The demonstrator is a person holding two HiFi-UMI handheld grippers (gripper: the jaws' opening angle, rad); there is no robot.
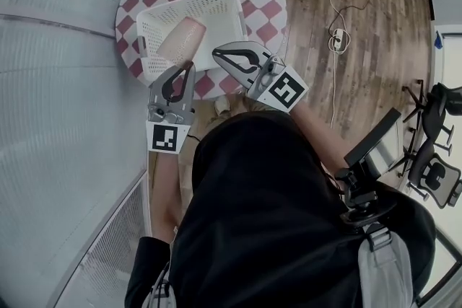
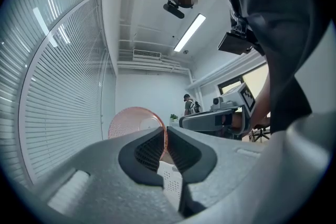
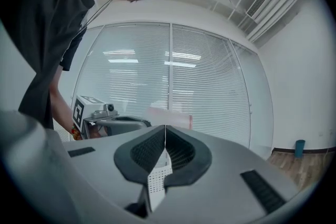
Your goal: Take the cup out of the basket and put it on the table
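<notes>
Pinching only the rim of the cup (image 1: 182,40), left gripper (image 1: 190,68) jaws risked dropping it into basket (image 1: 216,7); right gripper (image 1: 216,53) jaws met, empty

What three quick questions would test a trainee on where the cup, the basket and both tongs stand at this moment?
1. True or false: the pink cup stands on the table.
2. What do the left tongs grip? A: the cup's rim. B: the wall of the basket. C: nothing.
3. Fill in: the right tongs are ___, with nothing between them.

Key
1. False: the cup is held tilted in the air, in front of the basket in the head view.
2. A: the left gripper view shows the pink rim pinched between the pads.
3. Shut.
</notes>
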